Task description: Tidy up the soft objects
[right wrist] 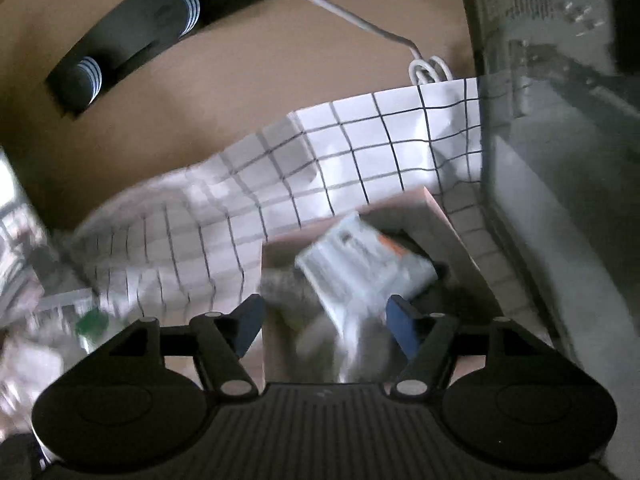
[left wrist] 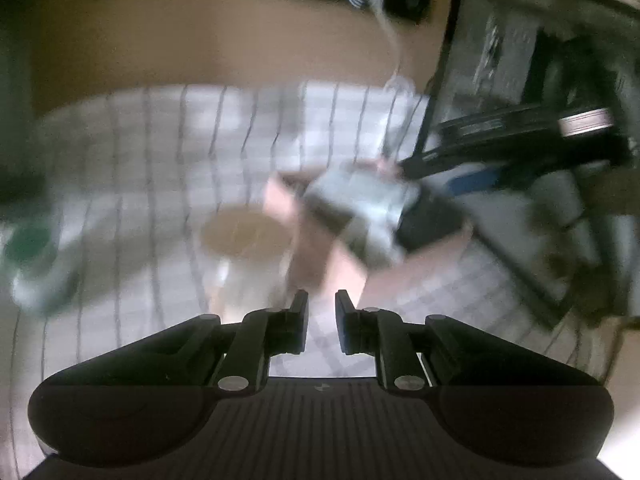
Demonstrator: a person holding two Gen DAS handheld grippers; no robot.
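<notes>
A pink open box (right wrist: pixel 448 216) sits on a white checked cloth (right wrist: pixel 360 144). A pale soft pack (right wrist: pixel 360 264) with an orange corner lies tilted in it, over grey soft things (right wrist: pixel 288 288). My right gripper (right wrist: pixel 326 320) is open wide just above the box's near side, its blue pads on either side of the pack without touching it. In the left wrist view, blurred, the box (left wrist: pixel 316 248) and pack (left wrist: pixel 360 208) lie ahead. My left gripper (left wrist: pixel 322 308) is empty, its jaws nearly closed with a small gap, above the cloth (left wrist: pixel 160 140).
A beige cup-like container (left wrist: pixel 244 240) stands left of the box. A green-topped object (left wrist: pixel 32 248) is at far left, also in the right view (right wrist: pixel 92 320). A dark cabinet (right wrist: pixel 560 160) stands at right. A white cable (right wrist: pixel 360 20) runs from the wall.
</notes>
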